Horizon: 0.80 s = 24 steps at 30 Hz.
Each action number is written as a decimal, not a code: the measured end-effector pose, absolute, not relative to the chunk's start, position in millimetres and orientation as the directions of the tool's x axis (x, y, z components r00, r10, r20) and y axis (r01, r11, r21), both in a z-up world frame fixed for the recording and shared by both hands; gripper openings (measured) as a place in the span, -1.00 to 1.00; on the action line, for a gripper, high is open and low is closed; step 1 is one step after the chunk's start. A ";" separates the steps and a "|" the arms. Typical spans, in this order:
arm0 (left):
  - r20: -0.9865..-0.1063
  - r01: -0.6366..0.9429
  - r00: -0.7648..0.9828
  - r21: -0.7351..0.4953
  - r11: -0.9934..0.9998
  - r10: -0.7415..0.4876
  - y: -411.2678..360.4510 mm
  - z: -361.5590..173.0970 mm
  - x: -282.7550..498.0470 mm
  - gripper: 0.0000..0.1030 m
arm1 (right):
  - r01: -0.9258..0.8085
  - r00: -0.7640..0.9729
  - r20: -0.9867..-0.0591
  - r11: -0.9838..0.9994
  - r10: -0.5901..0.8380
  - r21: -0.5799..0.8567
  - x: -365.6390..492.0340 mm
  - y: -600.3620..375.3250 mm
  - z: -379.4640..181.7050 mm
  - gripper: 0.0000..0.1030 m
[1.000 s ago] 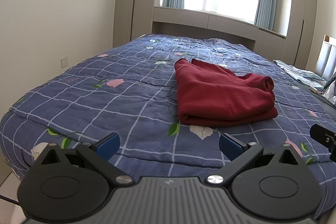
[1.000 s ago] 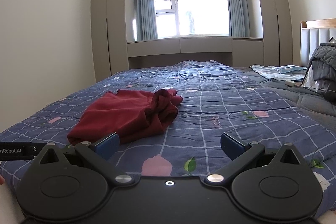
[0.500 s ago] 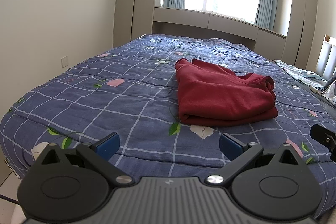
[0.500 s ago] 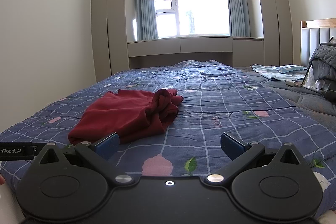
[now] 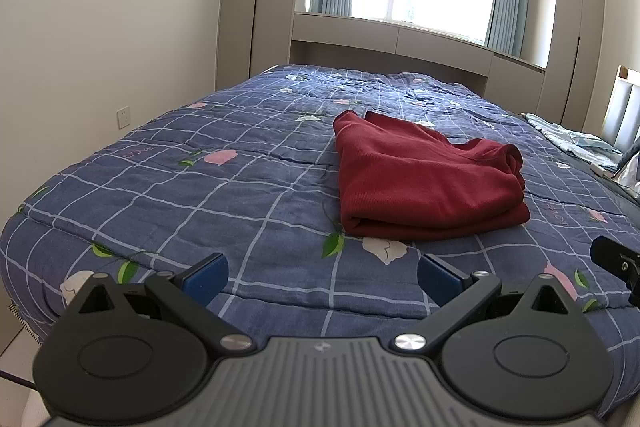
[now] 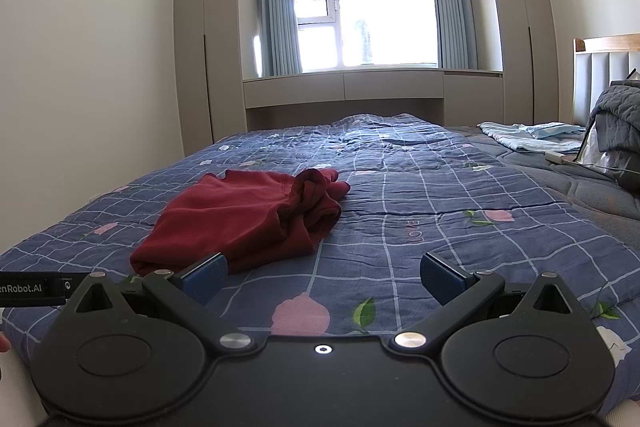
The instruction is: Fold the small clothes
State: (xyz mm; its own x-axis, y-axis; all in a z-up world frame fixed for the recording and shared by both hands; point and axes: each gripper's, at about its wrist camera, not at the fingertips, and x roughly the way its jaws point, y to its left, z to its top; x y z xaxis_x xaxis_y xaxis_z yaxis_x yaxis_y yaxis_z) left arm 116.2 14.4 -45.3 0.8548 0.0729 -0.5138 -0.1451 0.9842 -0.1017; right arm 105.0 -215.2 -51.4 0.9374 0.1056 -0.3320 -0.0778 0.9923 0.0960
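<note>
Red garment (image 5: 424, 179) sits folded on the bed (image 5: 240, 187), roughly mid-quilt and closer to the near edge, sleeves bunched at one end. Left claw (image 5: 322, 273) and right claw (image 6: 323, 273) both hang wide apart with nothing in them, near that edge, not touching the fabric.

Right gripper (image 6: 322, 275) hangs wide open over the blue checked quilt (image 6: 420, 195); the folded red garment (image 6: 248, 219) lies near left, light-blue clothes (image 6: 528, 139) far right.
</note>
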 end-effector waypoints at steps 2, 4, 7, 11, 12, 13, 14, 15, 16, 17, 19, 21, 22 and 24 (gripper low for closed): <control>-0.513 -0.145 0.855 -0.102 0.984 0.073 14.3 -45.3 116.2 0.99 | -0.078 0.937 -0.332 0.992 0.106 0.096 104.9 -215.2 -51.4 0.99; -0.513 -0.146 0.855 -0.102 0.984 0.073 14.3 -45.3 116.2 0.99 | -0.078 0.937 -0.332 0.992 0.106 0.096 105.0 -215.3 -51.3 0.99; -0.513 -0.145 0.855 -0.102 0.984 0.073 14.4 -45.3 116.2 0.99 | -0.078 0.937 -0.332 0.992 0.106 0.096 105.0 -215.3 -51.2 0.99; -0.513 -0.145 0.855 -0.101 0.984 0.073 14.1 -45.3 116.3 0.99 | -0.078 0.937 -0.332 0.992 0.106 0.096 105.0 -215.3 -51.2 0.99; -0.513 -0.145 0.855 -0.102 0.984 0.073 14.1 -45.3 116.3 0.99 | -0.078 0.937 -0.332 0.992 0.106 0.096 105.0 -215.2 -51.3 0.99; -0.513 -0.145 0.855 -0.102 0.984 0.072 14.1 -45.5 116.4 0.99 | -0.078 0.937 -0.332 0.992 0.106 0.096 105.0 -215.3 -51.1 0.99; -0.513 -0.145 0.855 -0.102 0.984 0.073 13.8 -45.3 116.4 0.99 | -0.078 0.937 -0.332 0.992 0.106 0.096 104.9 -215.3 -51.1 0.99; -0.513 -0.145 0.855 -0.102 0.984 0.073 13.8 -45.3 116.5 0.99 | -0.078 0.937 -0.332 0.992 0.106 0.096 105.0 -215.3 -51.1 0.99; -0.513 -0.145 0.855 -0.102 0.984 0.073 13.8 -45.3 116.5 0.99 | -0.078 0.937 -0.332 0.992 0.106 0.096 105.0 -215.3 -51.1 0.99; -0.513 -0.145 0.855 -0.102 0.984 0.073 13.7 -45.4 116.6 0.99 | -0.078 0.937 -0.332 0.992 0.106 0.096 105.0 -215.3 -51.1 0.99; -0.515 -0.146 0.854 -0.102 0.984 0.073 13.9 -45.5 116.4 0.99 | -0.078 0.937 -0.332 0.992 0.106 0.096 105.0 -215.3 -51.0 0.99; -0.522 -0.144 0.850 -0.099 0.985 0.072 14.5 -46.2 116.6 0.99 | -0.078 0.937 -0.332 0.992 0.106 0.097 104.9 -215.3 -51.1 0.99; -0.527 -0.143 0.847 -0.094 0.985 0.073 14.5 -46.7 116.9 0.99 | -0.078 0.937 -0.332 0.992 0.106 0.096 104.9 -215.3 -51.0 0.99; -0.538 -0.151 0.838 -0.073 0.986 0.089 13.9 -47.6 117.7 0.99 | -0.078 0.937 -0.333 0.992 0.106 0.096 105.0 -215.3 -51.0 0.99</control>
